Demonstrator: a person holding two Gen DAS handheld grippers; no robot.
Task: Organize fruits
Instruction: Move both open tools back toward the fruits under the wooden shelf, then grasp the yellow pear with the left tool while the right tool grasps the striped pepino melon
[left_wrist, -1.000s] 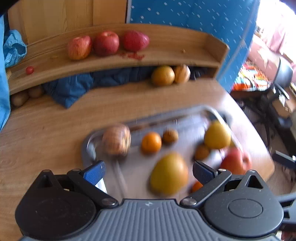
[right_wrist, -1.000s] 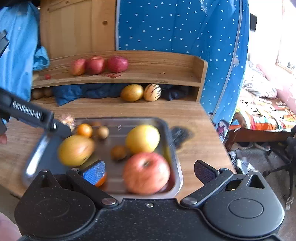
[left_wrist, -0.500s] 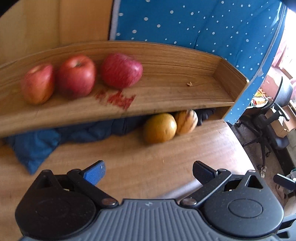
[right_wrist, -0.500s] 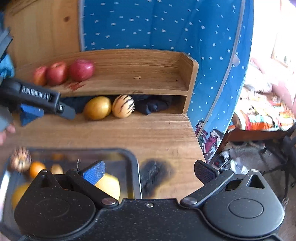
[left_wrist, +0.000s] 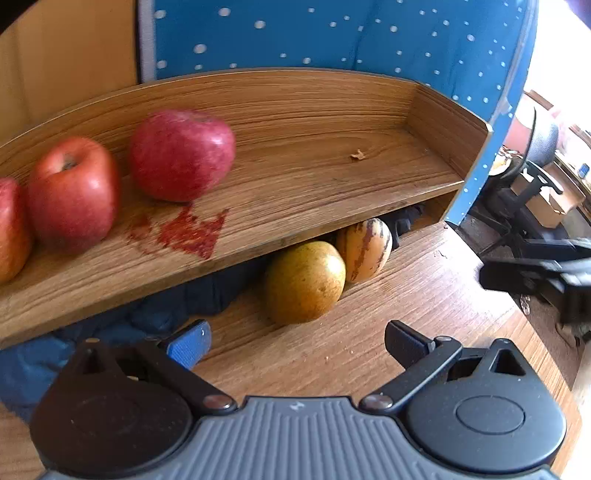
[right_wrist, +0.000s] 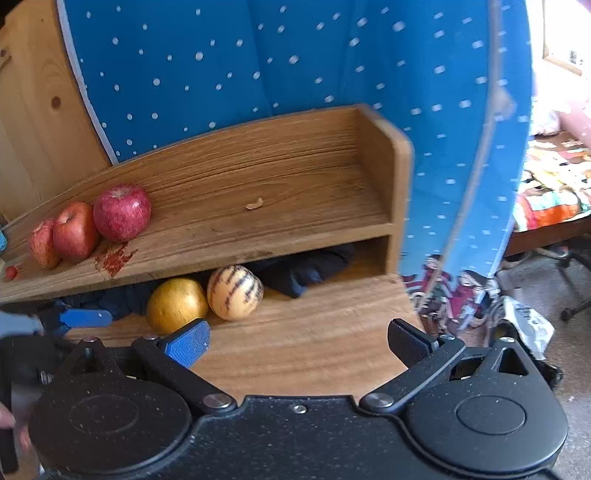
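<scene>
**Two empty grippers facing the fruit shelf**

Two grippers sit with their jaws spread wide and nothing between them. The left gripper (left_wrist: 297, 338) hangs low over the wooden tabletop (left_wrist: 369, 332), aimed at the yellow-green round fruit (left_wrist: 304, 282) just ahead of its fingers; that wide spread would suit taking a fruit of this girth. The right gripper (right_wrist: 299, 341) is likewise agape and empty, set further back and to the right, so the shelf's end wall falls in its view.

The yellow-green fruit lies on the tabletop, half tucked under the wooden shelf (left_wrist: 314, 177), touching a striped pepino melon (left_wrist: 365, 249) on its right. The round fruit has no clear long axis. The melon is egg-shaped, and its stripes run along its length, which stands roughly upright and leans slightly in the left wrist view. Dark blue cloth (left_wrist: 155, 314) is stuffed under the shelf behind them.

On the shelf above, three red apples (left_wrist: 183, 155) stand in a row at the left, seemingly grouped by kind; the nearest shows its stem end upward. Red smeared residue (left_wrist: 188, 232) marks the board before them. The shelf's right half is bare but for a small scrap (left_wrist: 357, 155).
</scene>
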